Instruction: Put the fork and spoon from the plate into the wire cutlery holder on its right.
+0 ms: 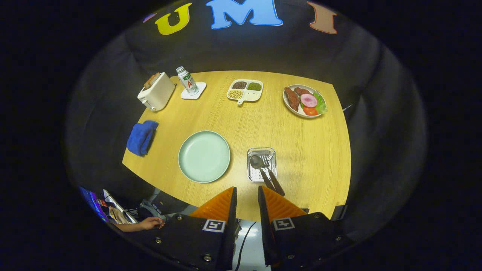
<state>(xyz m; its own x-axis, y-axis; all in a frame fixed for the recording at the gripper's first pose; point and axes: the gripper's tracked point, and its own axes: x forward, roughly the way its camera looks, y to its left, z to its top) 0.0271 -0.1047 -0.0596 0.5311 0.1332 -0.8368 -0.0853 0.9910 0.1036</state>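
A pale green plate (203,156) lies bare on the wooden table (301,150), ahead and a little left of my fingers. To its right stands the wire cutlery holder (261,164). The spoon (257,162) and the fork (268,165) lean inside it, heads down in the basket, their dark handles sticking out over its near rim toward me. My gripper (247,190) hovers high over the table's near edge, just short of those handles. Its fingers stand slightly apart with nothing between them.
Along the far side sit a white toaster (156,92), a bottle (187,80) on a white coaster, a divided dish of beans (244,90) and a plate of food (305,101). A blue cloth (142,137) lies at the left edge. A hand (150,223) rests below the table.
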